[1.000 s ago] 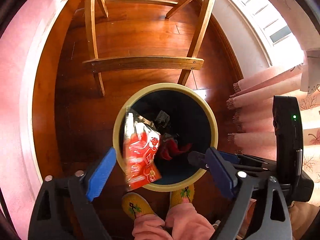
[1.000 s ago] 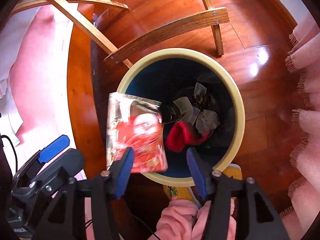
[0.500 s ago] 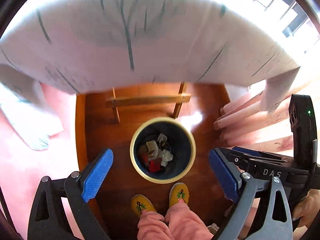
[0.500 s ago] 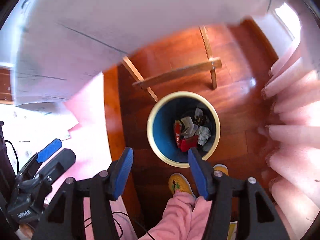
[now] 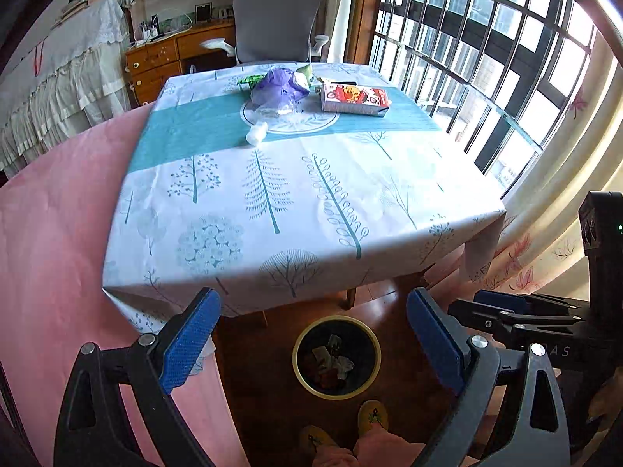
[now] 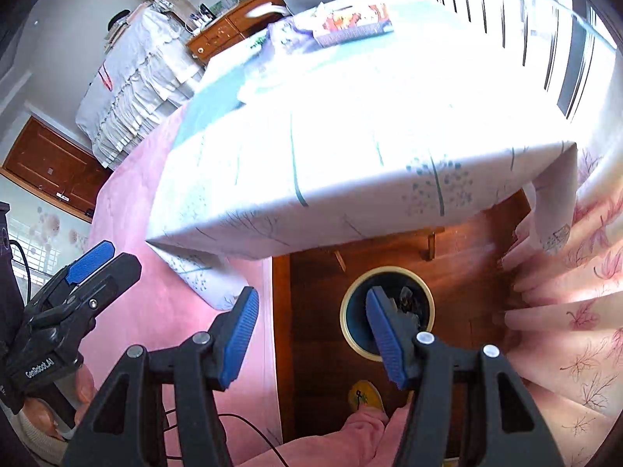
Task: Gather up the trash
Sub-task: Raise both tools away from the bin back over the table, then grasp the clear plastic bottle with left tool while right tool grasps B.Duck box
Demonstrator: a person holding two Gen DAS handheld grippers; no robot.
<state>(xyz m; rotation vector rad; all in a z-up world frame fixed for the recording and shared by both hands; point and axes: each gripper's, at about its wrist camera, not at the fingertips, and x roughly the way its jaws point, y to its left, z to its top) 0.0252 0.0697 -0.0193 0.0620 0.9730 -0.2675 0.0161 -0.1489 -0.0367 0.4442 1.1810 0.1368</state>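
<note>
Because both the left gripper (image 5: 313, 344) and the right gripper (image 6: 311, 334) hang empty with jaws spread above the bin (image 5: 336, 356) just below them, they are free to reach the remaining trash (image 5: 278, 91) lying far ahead on the table (image 5: 272, 202).

Between and below the spread jaws of the left gripper (image 5: 313, 344) the bin (image 5: 337, 357) is seen on the floor, its mouth unobstructed from above. Ahead of the jaws, the near half of the tablecloth (image 5: 272, 210) is left bare; further ahead, passage is blocked by a purple bag (image 5: 278, 87), a red box (image 5: 355, 98) and a white roll (image 5: 257, 133)
</note>
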